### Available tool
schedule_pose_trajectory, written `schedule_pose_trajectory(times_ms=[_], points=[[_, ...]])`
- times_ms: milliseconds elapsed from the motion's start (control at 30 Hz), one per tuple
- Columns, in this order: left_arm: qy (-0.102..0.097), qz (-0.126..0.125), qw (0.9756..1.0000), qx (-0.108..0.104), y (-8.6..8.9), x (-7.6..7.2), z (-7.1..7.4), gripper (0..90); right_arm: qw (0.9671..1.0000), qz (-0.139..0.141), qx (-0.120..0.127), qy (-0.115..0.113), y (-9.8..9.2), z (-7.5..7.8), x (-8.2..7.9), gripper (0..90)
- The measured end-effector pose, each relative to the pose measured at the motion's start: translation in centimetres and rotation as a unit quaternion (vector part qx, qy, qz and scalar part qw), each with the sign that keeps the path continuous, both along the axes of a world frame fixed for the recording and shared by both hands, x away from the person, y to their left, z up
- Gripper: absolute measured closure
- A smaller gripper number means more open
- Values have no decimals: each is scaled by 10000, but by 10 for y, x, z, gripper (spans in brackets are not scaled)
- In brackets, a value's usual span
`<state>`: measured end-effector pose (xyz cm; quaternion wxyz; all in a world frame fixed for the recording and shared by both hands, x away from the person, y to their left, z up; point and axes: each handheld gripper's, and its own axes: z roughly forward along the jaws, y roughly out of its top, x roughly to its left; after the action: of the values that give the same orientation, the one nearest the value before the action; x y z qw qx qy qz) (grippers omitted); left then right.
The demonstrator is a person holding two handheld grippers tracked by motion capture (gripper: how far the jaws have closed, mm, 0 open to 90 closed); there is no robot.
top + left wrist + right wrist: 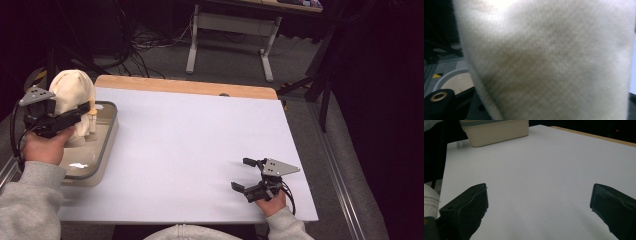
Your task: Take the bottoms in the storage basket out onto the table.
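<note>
Cream plush: looks like a soft knit toy (74, 92), pale and lumpy, held up above the tub at the far left of the table; the weave is right up against the lens in the left gripper view (554, 62)
Left tongs: the left gripper (75, 114) is clamped on that plush toy, jaws partway in with the fabric bunched between them, person's left hand (44, 146) wrapped round the handle
Tub: beige plastic tub with a grey rim (107, 134), sitting directly under the left tongs and the toy; the toy's lower end hangs inside it, can't tell if it touches the bottom
Table: white tabletop (190, 145), wooden edge at the far side, bare stretch between the two tongs
Right tongs: the right gripper (246, 174) is well apart from the toy, low over the near right part of the table, jaws spread wide with nothing between them; in its own view (537, 202) it's just white surface between the two black pads, tub (496, 133) way off ahead
</note>
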<state>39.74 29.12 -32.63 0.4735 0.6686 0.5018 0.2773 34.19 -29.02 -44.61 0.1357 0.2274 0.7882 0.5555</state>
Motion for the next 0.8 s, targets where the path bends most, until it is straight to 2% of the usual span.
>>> schedule_pose_trajectory(times_ms=[267, 433, 467, 567, 633, 667, 800], points=[[-352, -344, 9986, -172, -19, -11, 12, 511, 10000, 5, 3, -1, 0, 0, 0, 20], [-521, -677, 9959, -305, -36, -17, 19, 508, 10000, 12, 5, -2, 0, 0, 0, 20], [-521, -677, 9959, -305, -36, -17, 19, 503, 10000, 12, 5, -2, 0, 0, 0, 20], [-555, -927, 9931, -465, -47, -20, 22, 500, 10000, 18, 8, -2, 0, 0, 0, 20], [-577, -990, 9924, -456, -50, -20, 23, 499, 10000, 18, 9, -1, 0, 0, 0, 20], [-612, -1117, 9907, -478, -58, -22, 24, 499, 10000, 21, 10, -3, 0, 0, 0, 20], [-687, -1348, 9871, -517, -73, -23, 25, 499, 10000, 26, 12, -6, 0, 0, -1, 20]])
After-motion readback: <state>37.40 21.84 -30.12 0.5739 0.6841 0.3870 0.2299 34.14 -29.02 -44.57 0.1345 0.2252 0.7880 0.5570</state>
